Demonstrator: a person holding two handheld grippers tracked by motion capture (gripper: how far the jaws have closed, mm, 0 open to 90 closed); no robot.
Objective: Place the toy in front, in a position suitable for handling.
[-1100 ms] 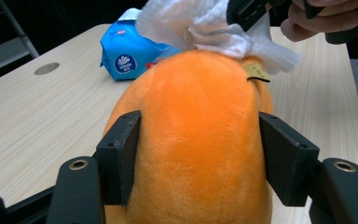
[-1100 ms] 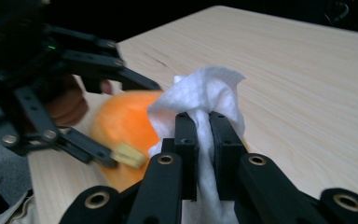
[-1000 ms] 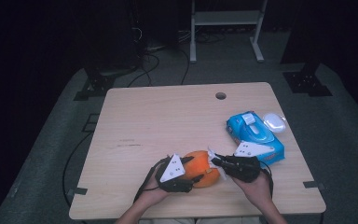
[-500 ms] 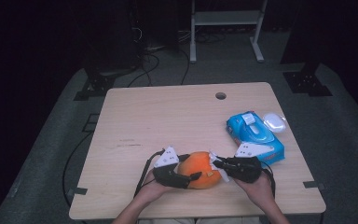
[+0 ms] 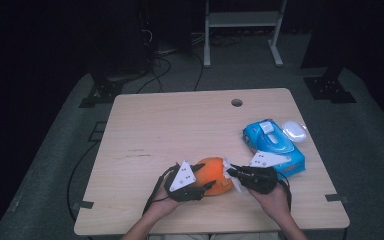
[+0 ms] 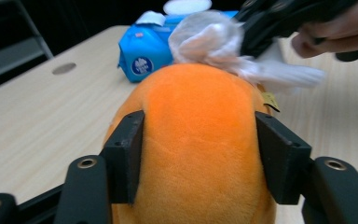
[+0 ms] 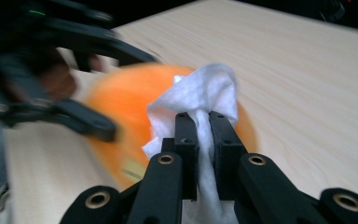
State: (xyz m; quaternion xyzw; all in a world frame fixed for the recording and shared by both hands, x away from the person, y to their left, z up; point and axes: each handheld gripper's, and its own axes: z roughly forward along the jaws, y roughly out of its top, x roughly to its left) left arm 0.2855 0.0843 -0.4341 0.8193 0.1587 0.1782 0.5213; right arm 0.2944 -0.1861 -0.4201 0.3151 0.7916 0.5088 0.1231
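Left gripper view: left gripper (image 6: 200, 158) is squeezing the soft orange plush (image 6: 196, 140) at its sides; right gripper (image 7: 204, 135) is pinching a limp wipe (image 7: 205, 91) against its top.

I can read no lettering from here. The blue wipes pack (image 6: 142, 58) carries a round white logo, its print too small to make out. The toy's yellow tag (image 6: 270, 100) is blurred.

Black two-jaw claws (image 5: 207, 186) (image 5: 231, 173), brass screw eyelets, grey triangular plates, black cables
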